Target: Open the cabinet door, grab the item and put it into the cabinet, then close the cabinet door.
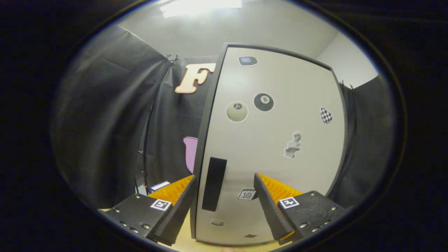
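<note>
Cabinet door (276, 147) is shut, so no telling what's inside. Gripper (224, 182) sits right up against it, jaws spread wide, straddling the dark handle (214, 183), gripping nothing.

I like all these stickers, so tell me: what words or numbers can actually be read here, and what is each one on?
"8": on the black ball sticker on the cabinet door.
"10": on the calendar sticker low on the door, between the open gripper fingers.
Pale ball sticker: its mark is too blurred to read.
Small stickers at the door's top and bottom: too small to read.
</note>
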Tool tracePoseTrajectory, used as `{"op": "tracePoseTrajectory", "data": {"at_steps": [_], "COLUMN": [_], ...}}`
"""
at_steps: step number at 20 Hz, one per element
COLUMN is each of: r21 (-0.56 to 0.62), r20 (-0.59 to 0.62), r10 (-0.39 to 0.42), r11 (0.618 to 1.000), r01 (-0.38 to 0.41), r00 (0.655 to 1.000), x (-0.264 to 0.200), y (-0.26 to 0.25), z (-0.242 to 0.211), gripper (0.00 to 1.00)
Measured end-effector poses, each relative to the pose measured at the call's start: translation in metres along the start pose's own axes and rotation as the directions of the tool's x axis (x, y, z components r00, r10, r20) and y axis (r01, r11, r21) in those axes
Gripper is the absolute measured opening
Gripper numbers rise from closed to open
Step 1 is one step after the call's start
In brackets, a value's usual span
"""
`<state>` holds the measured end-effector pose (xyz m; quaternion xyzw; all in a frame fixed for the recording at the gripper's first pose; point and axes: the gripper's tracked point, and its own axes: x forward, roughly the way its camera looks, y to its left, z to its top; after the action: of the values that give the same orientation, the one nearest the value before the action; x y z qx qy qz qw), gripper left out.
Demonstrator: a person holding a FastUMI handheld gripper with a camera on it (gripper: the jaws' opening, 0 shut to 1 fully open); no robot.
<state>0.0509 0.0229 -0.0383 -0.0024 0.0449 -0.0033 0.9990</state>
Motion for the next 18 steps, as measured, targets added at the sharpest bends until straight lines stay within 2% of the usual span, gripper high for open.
{"op": "tracePoseTrajectory", "data": {"at_steps": [4, 5, 8, 11, 13, 15, 18], "r21": [-0.019, -0.021, -0.033, -0.021, -0.017, -0.028, 0.047], "r20": [-0.057, -0.065, -0.078, -0.127, -0.112, -0.11, -0.142], "r10": [-0.009, -0.014, -0.042, -0.08, -0.105, -0.096, -0.079], "r11": [1.0, 1.0, 0.999, 0.997, 0.994, 0.995, 0.995], "r01": [0.007, 0.012, 0.04, 0.078, 0.104, 0.094, 0.087], "r00": [0.998, 0.998, 0.996, 0.989, 0.988, 0.989, 0.987], "x": [0.024, 0.03, 0.043, 0.053, 0.056, 0.054, 0.052], "y": [0.012, 0.014, 0.014, 0.011, 0.011, 0.014, 0.016], "z": [-0.02, -0.024, -0.032, -0.045, -0.042, -0.043, -0.045], "gripper": [0.9, 0.86, 0.83, 0.63, 0.57, 0.43, 0.22]}}
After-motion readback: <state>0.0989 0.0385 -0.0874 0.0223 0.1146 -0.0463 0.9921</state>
